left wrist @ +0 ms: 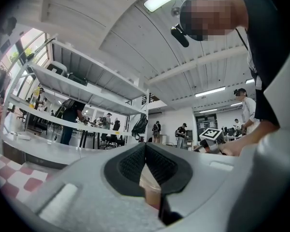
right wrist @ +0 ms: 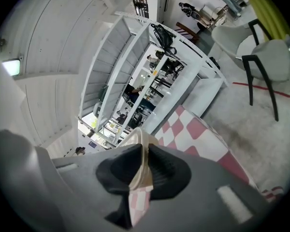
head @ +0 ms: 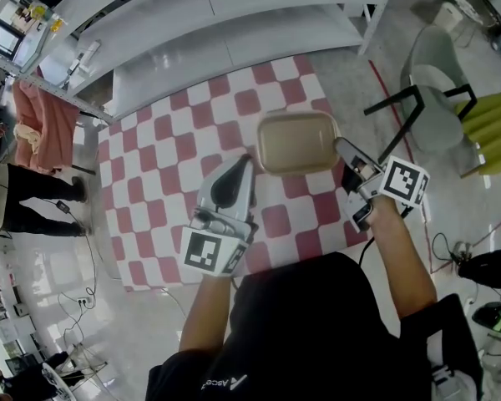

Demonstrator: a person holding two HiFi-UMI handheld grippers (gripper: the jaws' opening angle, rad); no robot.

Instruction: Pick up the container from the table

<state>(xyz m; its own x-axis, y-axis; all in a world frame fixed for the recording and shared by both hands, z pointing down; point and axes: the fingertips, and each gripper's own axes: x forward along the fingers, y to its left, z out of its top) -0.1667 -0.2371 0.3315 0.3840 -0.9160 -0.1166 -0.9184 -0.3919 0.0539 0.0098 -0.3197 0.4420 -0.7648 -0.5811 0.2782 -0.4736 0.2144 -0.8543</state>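
Observation:
A beige rectangular container [head: 297,142] hangs above the red-and-white checked table [head: 150,182], held from both sides. My left gripper [head: 246,159] is shut on its left rim, and my right gripper [head: 341,144] is shut on its right rim. In the left gripper view the dark pads [left wrist: 157,166] close over a thin beige edge of the container [left wrist: 150,185]. In the right gripper view the container's rim [right wrist: 137,141] runs up between the pads [right wrist: 166,170], with the checked cloth below it. The inside of the container is hidden from the gripper views.
White metal shelving [head: 234,15] stands along the table's far side. A grey chair with black legs [head: 438,107] and a yellow-green object [head: 493,124] are at the right. People stand at the far left [head: 33,190]. Cables lie on the floor.

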